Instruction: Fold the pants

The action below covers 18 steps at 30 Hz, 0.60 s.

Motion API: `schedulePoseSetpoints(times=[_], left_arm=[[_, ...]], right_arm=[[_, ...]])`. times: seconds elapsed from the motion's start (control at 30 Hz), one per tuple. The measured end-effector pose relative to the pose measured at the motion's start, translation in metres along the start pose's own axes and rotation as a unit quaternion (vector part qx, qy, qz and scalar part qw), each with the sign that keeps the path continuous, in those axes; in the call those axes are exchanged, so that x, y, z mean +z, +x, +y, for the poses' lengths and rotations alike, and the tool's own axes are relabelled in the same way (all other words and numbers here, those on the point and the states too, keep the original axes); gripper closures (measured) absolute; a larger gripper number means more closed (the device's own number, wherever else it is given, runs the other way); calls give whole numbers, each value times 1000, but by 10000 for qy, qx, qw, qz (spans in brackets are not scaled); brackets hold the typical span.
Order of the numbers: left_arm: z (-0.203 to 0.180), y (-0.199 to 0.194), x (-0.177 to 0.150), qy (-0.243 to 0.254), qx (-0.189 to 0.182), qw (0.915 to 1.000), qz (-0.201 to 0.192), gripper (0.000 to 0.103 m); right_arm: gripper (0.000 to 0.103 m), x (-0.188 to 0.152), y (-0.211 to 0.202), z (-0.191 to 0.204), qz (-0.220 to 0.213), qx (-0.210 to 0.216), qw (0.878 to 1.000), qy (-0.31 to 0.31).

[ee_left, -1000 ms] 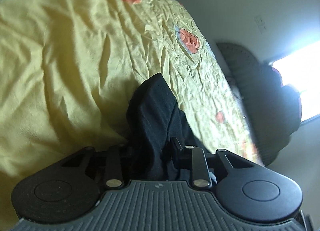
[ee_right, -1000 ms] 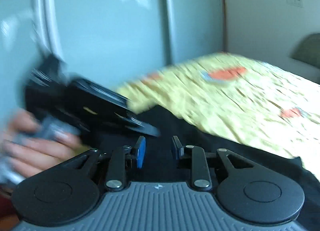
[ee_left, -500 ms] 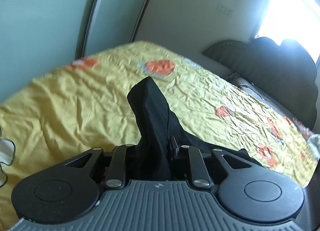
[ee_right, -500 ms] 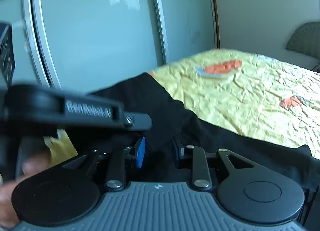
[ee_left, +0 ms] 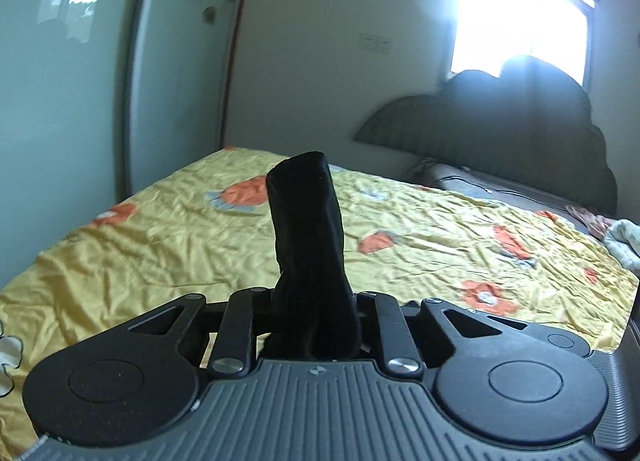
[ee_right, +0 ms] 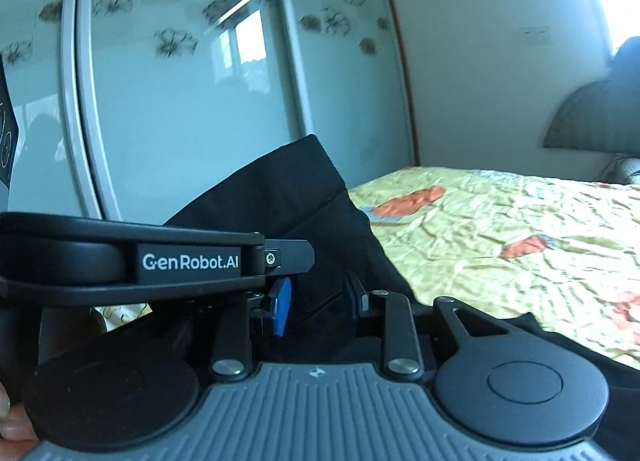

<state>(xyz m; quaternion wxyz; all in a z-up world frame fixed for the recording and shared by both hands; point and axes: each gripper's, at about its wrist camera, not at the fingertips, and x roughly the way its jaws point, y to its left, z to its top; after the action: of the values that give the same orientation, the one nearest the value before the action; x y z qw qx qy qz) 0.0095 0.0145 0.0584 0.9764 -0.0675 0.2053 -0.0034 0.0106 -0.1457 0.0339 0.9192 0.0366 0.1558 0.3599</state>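
Pants (ee_left: 308, 245) upright, left gripper (ee_left: 314, 317) clamping

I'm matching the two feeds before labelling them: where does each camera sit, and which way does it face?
Left wrist: behind the left gripper, facing across the bed to the headboard; its jaws pinch the pants.
Right wrist: behind the right gripper, facing the wardrobe; left gripper and a fingertip show.
Shared: pants, bed, wardrobe.
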Motion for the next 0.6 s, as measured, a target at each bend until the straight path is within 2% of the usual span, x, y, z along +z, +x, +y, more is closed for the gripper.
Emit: schedulePoseSetpoints(times=[0.33,0.6], left_arm=[[-68,-10,-2,704,-301,9968,-235,84],[-121,-10,-9,1102,-729,9909,-273,84]], right_arm=[[75,-2,-35,-36,-412,-205,9982,385],[75,-10,-75,-66,-715,-521,9945,559]])
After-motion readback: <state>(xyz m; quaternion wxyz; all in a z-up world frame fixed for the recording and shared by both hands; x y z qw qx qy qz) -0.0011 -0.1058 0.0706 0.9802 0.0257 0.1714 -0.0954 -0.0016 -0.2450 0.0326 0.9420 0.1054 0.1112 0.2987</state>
